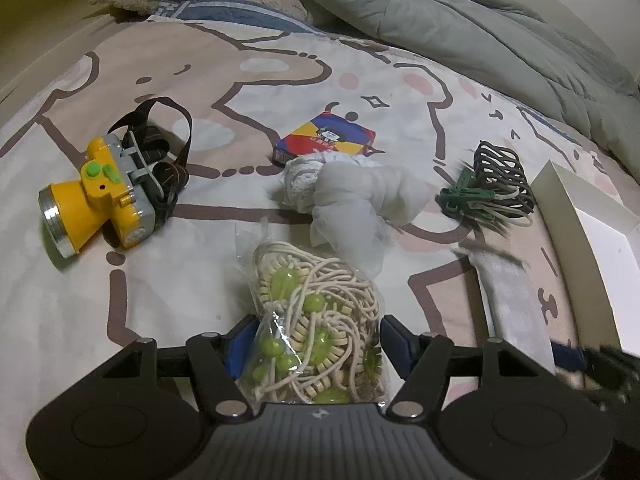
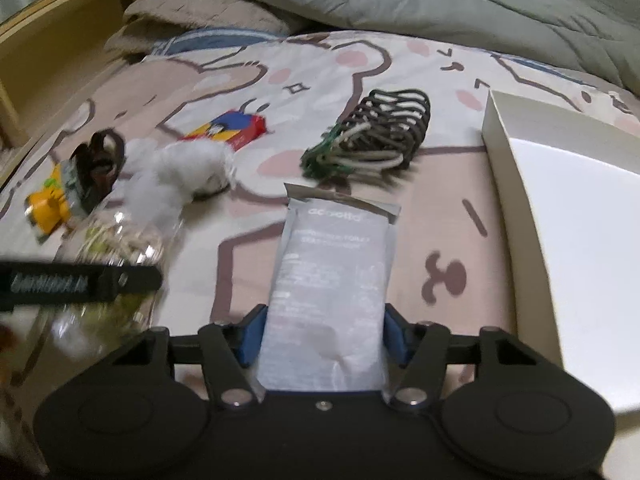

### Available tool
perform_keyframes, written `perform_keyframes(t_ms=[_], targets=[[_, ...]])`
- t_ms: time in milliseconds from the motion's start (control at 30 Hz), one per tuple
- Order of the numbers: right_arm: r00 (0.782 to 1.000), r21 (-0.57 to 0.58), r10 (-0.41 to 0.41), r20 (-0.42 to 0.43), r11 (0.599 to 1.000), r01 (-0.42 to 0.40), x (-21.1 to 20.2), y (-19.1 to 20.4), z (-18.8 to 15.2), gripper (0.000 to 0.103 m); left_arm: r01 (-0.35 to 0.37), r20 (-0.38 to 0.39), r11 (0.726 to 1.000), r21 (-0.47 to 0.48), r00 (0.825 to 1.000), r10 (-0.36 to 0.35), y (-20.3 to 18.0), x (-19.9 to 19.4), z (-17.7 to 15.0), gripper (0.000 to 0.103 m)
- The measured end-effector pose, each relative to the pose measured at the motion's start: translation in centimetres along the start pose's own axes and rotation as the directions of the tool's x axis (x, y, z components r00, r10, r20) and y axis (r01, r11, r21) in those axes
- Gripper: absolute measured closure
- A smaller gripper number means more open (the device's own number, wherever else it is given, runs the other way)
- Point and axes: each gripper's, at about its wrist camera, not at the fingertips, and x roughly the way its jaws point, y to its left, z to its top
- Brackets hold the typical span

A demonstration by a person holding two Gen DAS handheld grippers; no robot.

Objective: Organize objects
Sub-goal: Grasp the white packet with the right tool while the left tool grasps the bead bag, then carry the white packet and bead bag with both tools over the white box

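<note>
In the left wrist view, my left gripper (image 1: 318,342) is shut on a clear bag of cream cord and green beads (image 1: 316,312), with the blue pads against its two sides. The right wrist view shows my right gripper (image 2: 324,336) shut on a grey printed packet (image 2: 328,272), which reaches forward over the bedsheet. The same packet (image 1: 508,292) appears blurred at the right of the left wrist view. The bag (image 2: 116,240) and the left gripper's black side are blurred at the left of the right wrist view.
On the cartoon bedsheet (image 1: 160,280) lie a yellow headlamp (image 1: 96,200), a colourful small box (image 1: 326,140), a knotted white cloth (image 1: 344,196) and a bundle of dark and white clips (image 1: 492,184). An open white box (image 2: 560,220) stands at the right. A grey-green quilt (image 2: 440,4) is heaped behind.
</note>
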Motion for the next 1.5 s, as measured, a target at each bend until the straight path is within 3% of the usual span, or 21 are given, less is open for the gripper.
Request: perform_keyframes(t_ms=[100, 200, 333, 500, 600, 933, 1033, 1167, 1300, 1500], targets=[[1.0, 0.004, 0.014, -0.022, 1.0, -0.014, -1.0, -0.3, -1.0, 0.042, 0.002, 0.013, 1.0, 0.005, 1.0, -0.002, -0.1, 0.0, -0.3, 0.033], [0.997, 0.106, 0.07, -0.014, 0.992, -0.069, -1.9, -1.6, -1.4, 0.037, -0.012, 0.016, 1.0, 0.014, 1.0, 0.012, -0.2, -0.1, -0.4, 0.018], [0.995, 0.227, 0.103, 0.014, 0.968, -0.104, -1.8, -3.2, -0.9, 0.035, -0.015, 0.01, 0.999, 0.028, 1.0, 0.015, -0.4, -0.1, -0.5, 0.017], [0.999, 0.162, 0.052, 0.004, 0.985, -0.052, -0.9, -2.2, -0.5, 0.03, -0.067, 0.006, 0.993, 0.095, 0.998, 0.066, -1.4, 0.2, -0.6, 0.017], [0.999, 0.126, 0.031, 0.01, 0.991, -0.032, -0.7, -1.7, -0.5, 0.023, -0.095, 0.003, 0.985, 0.146, 0.995, 0.095, -2.1, 0.5, -0.8, 0.017], [0.999, 0.179, 0.033, 0.027, 0.983, -0.037, 0.0, -2.6, 0.3, 0.021, -0.118, 0.0, 0.981, 0.156, 0.993, 0.12, -2.1, 0.8, -0.9, 0.017], [1.0, 0.143, 0.016, 0.011, 0.99, -0.018, 0.5, -2.2, 0.5, 0.022, -0.117, 0.001, 0.98, 0.158, 0.993, 0.119, -2.1, 0.8, -0.9, 0.021], [1.0, 0.104, -0.029, 0.003, 0.994, 0.028, 0.6, -1.8, 0.7, 0.043, -0.113, 0.006, 0.983, 0.148, 0.994, 0.113, -2.0, 0.5, -0.7, 0.036], [0.999, 0.088, -0.028, 0.015, 0.996, 0.027, 0.0, -1.8, 0.6, 0.045, -0.11, 0.034, 0.986, 0.122, 0.994, 0.107, -1.8, -0.5, -0.5, 0.044], [0.995, 0.07, -0.021, 0.094, 0.997, 0.015, -2.2, -1.2, 1.0, 0.045, -0.073, 0.148, 0.994, 0.075, 0.987, 0.062, -1.6, -3.6, -0.3, 0.045]])
